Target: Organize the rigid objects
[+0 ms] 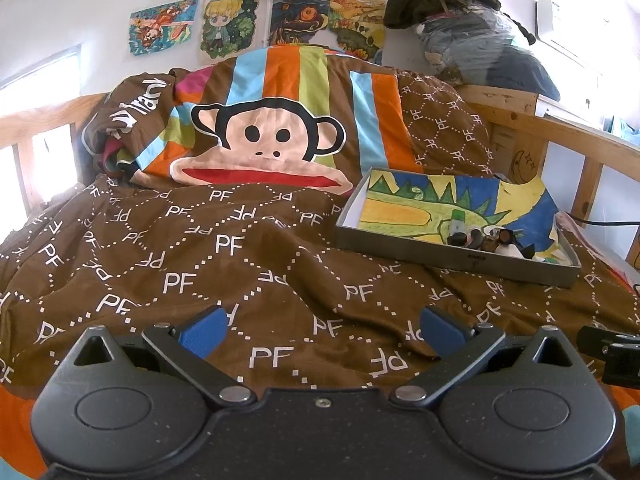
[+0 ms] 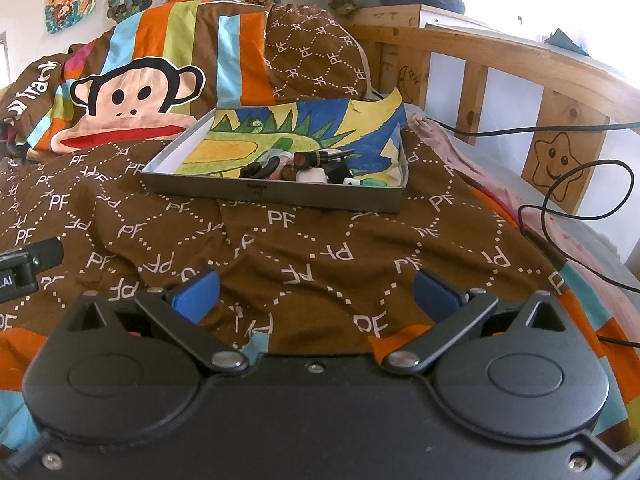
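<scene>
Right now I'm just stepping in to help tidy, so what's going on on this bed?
Nothing is being handled yet. Both the left hand-held gripper and the right hand-held gripper hover open and empty above the brown bedspread. Ahead sits a shallow grey tray lined with a colourful drawing, with a cluster of small objects piled at its near right end. The tray lies closer to the right gripper.
</scene>
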### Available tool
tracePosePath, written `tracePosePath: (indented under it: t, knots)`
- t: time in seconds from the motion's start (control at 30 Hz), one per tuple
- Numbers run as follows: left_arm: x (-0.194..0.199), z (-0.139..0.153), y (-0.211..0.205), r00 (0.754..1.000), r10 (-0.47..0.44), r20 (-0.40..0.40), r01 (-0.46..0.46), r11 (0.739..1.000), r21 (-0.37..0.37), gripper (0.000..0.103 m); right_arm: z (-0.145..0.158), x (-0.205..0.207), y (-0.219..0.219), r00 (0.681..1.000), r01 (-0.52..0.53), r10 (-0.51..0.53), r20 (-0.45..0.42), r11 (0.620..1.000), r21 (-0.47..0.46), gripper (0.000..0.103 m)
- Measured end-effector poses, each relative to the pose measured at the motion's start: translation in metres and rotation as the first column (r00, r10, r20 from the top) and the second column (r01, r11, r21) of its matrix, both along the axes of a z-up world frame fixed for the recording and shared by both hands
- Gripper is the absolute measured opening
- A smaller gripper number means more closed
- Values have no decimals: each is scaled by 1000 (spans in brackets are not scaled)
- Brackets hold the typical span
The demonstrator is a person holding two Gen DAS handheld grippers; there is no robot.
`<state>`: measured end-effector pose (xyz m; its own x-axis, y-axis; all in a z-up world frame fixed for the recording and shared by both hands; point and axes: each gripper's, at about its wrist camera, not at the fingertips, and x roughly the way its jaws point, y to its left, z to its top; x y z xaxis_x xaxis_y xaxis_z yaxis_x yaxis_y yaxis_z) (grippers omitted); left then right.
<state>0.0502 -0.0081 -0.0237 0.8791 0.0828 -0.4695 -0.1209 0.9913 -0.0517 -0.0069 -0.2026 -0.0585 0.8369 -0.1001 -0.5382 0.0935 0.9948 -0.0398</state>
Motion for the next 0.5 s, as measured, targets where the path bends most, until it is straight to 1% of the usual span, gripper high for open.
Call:
tracePosePath:
  t: [0.5]
  knots:
    - [0,-1,0,1000,-1,-5,1,1000,3,102,-1,4,2,999,-21,21,-31,1000,-2,103]
